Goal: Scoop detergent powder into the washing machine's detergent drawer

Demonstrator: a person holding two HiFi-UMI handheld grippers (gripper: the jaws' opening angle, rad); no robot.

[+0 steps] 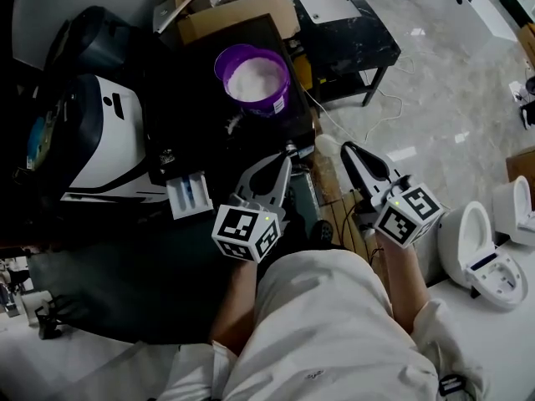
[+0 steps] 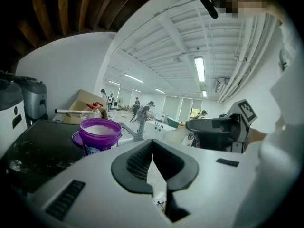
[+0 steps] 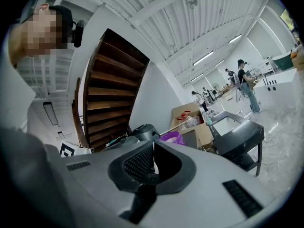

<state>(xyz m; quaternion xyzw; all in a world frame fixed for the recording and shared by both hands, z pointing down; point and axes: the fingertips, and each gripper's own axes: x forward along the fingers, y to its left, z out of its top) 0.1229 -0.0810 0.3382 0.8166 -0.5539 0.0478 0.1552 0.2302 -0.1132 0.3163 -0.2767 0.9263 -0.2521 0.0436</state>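
A purple tub point(image 1: 252, 78) of white detergent powder stands on the dark worktop point(image 1: 201, 82). The washing machine's detergent drawer point(image 1: 190, 195) is pulled out, below and left of the tub. My left gripper point(image 1: 288, 153) is held near the person's body, right of the drawer and nearer than the tub, with its jaws shut and empty. My right gripper point(image 1: 347, 149) hangs beside it, also shut on nothing. In the left gripper view the tub point(image 2: 99, 134) sits beyond the closed jaws of the left gripper point(image 2: 152, 141). In the right gripper view the right gripper point(image 3: 153, 144) partly hides the tub point(image 3: 172, 137). I see no scoop.
The white and black washing machine point(image 1: 100, 149) fills the left. A cardboard box point(image 1: 226, 7) sits behind the tub, and a low black table point(image 1: 343, 32) stands to its right. White fixtures point(image 1: 481, 253) lie on the floor at the right. Some powder point(image 1: 234, 124) is spilled near the tub.
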